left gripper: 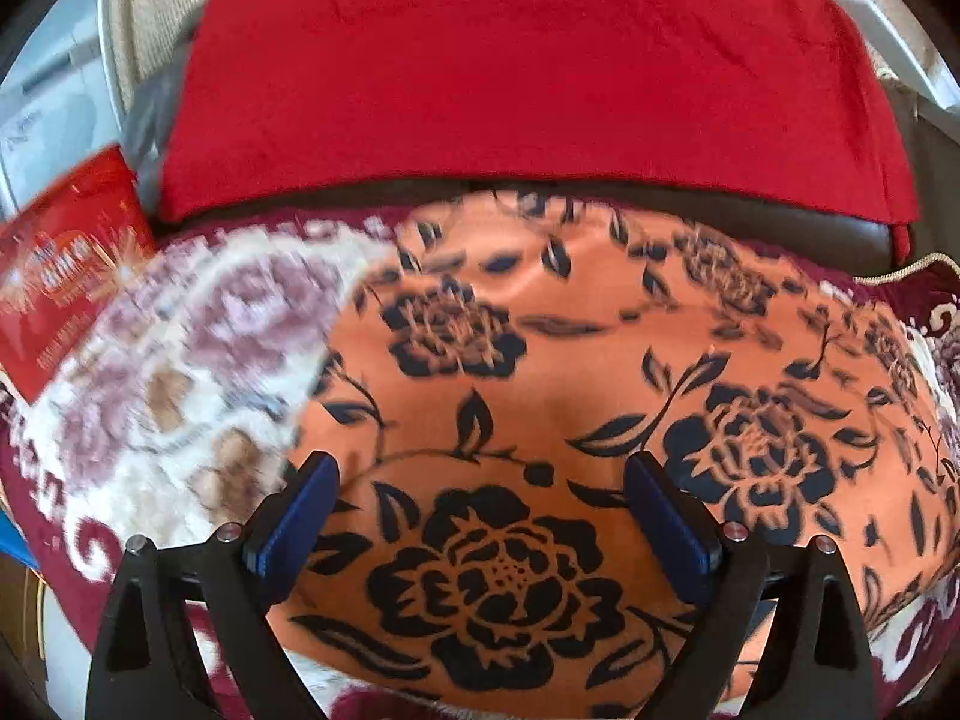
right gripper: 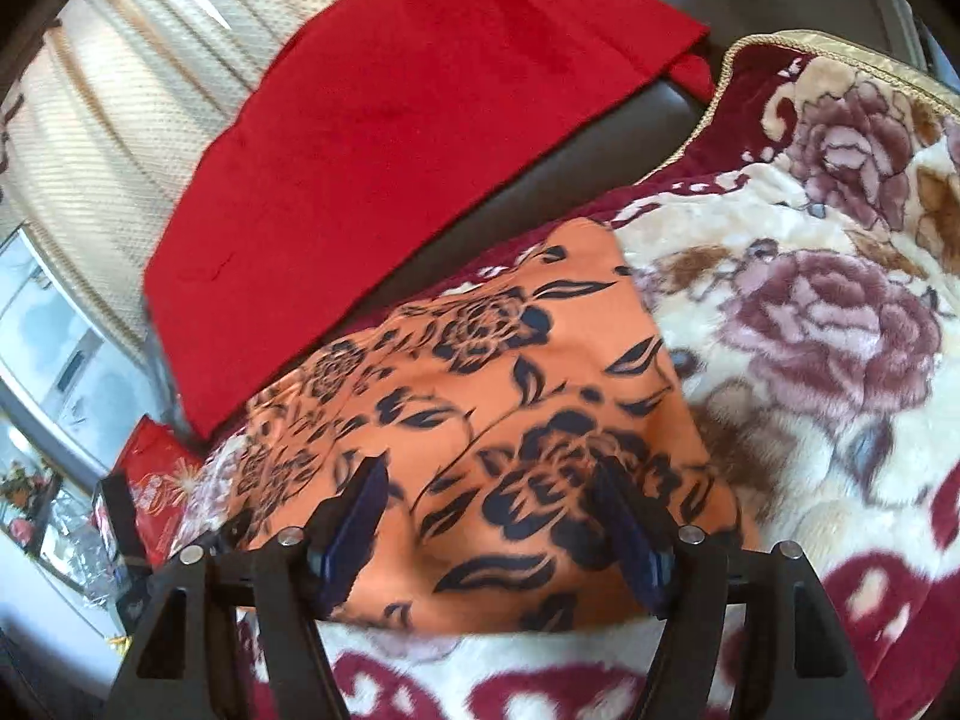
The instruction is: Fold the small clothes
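In the left wrist view, the orange floral cloth (left gripper: 540,396) is lying spread on the plush flower-patterned blanket (left gripper: 150,372), and the left gripper (left gripper: 480,480) is hovering over the cloth's near part with its blue-padded fingers (left gripper: 300,516) standing wide apart, gripping nothing. Beyond the cloth a red cloth (left gripper: 528,72) is draping over a dark seat back, and a red packet (left gripper: 60,264) is sitting off the cloth's left edge. In the right wrist view, the right gripper (right gripper: 486,516) is hanging over the same orange floral cloth (right gripper: 480,384), fingers (right gripper: 360,510) spread wide and empty, with the blanket (right gripper: 810,324) showing to the cloth's right and the red cloth (right gripper: 390,144) lying beyond it.
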### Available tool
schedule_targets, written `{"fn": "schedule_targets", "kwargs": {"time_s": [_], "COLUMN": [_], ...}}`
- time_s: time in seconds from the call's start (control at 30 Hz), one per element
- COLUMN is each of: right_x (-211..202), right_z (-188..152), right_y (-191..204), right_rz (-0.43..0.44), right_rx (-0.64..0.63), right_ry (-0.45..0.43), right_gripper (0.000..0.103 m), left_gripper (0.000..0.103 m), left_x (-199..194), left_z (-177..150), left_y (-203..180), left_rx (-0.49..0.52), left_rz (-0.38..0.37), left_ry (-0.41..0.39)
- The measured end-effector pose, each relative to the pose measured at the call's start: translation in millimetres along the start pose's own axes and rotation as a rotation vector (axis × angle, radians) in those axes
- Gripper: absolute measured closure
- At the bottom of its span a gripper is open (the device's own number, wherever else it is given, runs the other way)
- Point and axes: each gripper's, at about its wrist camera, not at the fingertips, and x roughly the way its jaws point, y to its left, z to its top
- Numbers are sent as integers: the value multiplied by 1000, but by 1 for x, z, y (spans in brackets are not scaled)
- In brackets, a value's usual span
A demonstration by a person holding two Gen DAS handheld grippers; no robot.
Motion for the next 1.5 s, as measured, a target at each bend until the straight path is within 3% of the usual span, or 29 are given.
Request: {"fn": "schedule_targets", "kwargs": {"time_s": [0.13, 0.17, 0.27, 0.37, 0.43, 0.5, 0.57, 0.6, 0.63, 0.7, 0.77, 0.83, 0.93, 1.03, 1.1, 1.13, 1.2, 1.3, 1.43, 1.5], "right_x": [3, 2, -16, -36, -41, -34, -12, 7, 15, 13, 9, 1, -13, -8, 10, 19, 18, 9, -10, -7], "right_z": [-5, -4, -2, -1, -2, -2, -3, -6, -7, -5, -4, -4, -5, -9, -14, -17, -19, -21, -23, -24], "right_y": [0, -2, -2, 11, 21, 23, 17, 10, 7, 9, 9, 7, 22, 32, 28, 27, 36, 44, 52, 58], "right_rz": [-37, -36, -36, -60, -44, -7, -4, -28, -50, -59, -51, -42, -26, 7, -14, -32, -68, -58, 3, 7], "right_rx": [-14, -9, 3, -64, -108, -115, -91, -64, -57, -66, -56, -22, -80, -104, -79, -78, -121, -131, -139, -152], "right_ry": [30, 26, -60, -164, -194, -156, -39, 63, 84, 65, 59, 25, -77, -59, 26, 64, 46, 5, -83, -75], "right_gripper": [30, 30, 30, 30, 30, 29, 29, 29, 29, 29, 29, 29, 29, 29, 29, 29, 29, 28, 29, 29], "left_gripper": [7, 6, 6, 6, 6, 6, 6, 6, 6, 6, 6, 6, 6, 6, 6, 6, 6, 6, 6, 4], "left_x": [-25, -24, 9, 7, 4, -4, -13, -17, -17, -4, 16, 15, 11, -3, -11, -11, 0, 5, -17, -10], "left_z": [-1, -3, -13, -13, -11, -10, -8, -7, -7, -6, -9, -8, -2, 4, 8, 8, 5, 4, 8, 8], "left_y": [-7, -13, -33, -30, -37, -43, -51, -54, -56, -58, -56, -51, -54, -46, -39, -37, -29, -16, -2, 4], "left_rx": [12, 33, 119, 36, 63, 99, 127, 139, 144, 152, 138, 108, 180, 149, 134, 147, 167, 122, 98, 88], "left_rz": [-33, -43, -70, -102, -119, -113, -116, -116, -106, -83, -126, -151, -167, -170, -132, -65, 28, 8, 94, 98], "left_ry": [-111, -98, 71, 41, 51, -10, -57, -84, -96, -39, 78, 88, 117, 61, 18, 1, 19, 58, -66, -39]}}
